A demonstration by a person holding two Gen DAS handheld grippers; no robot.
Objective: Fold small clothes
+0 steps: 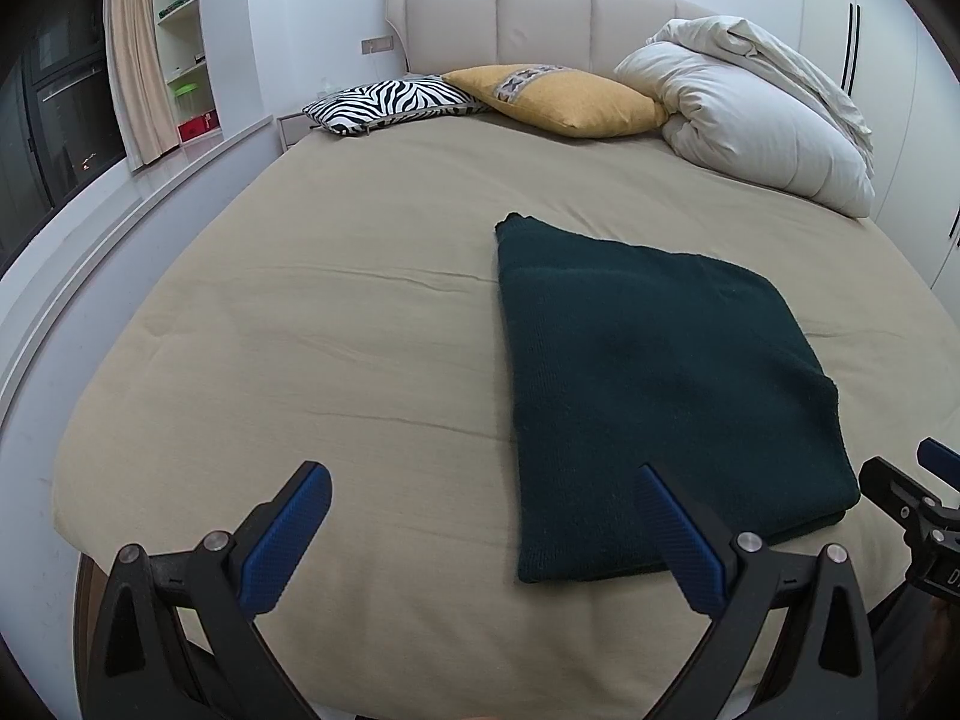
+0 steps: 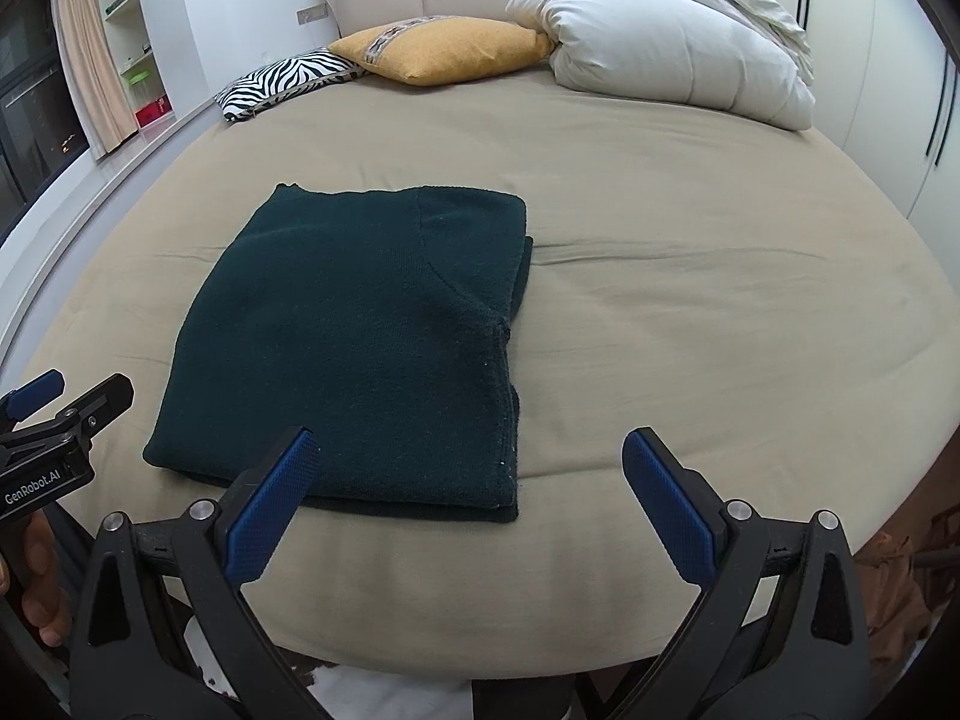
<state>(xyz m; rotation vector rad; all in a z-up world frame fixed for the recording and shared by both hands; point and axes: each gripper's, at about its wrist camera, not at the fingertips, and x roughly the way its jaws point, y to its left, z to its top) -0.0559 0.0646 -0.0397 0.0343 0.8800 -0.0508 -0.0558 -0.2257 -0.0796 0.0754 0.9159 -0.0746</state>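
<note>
Dark green garment (image 2: 354,336) folded flat on tan bed (image 2: 690,300), near the front edge.
Long axis running away toward the headboard; right gripper (image 2: 471,450) nearer, straddling the near right corner; left gripper (image 1: 480,486) just left of it; both spread wide, holding nothing.

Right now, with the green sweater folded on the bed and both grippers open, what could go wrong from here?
The dark green sweater lies near the bed's front edge, so a nudge from the open left gripper or right gripper might drag it off. Its layers show stacked at the near corner; grabbing only the top one would likely undo the fold.
</note>
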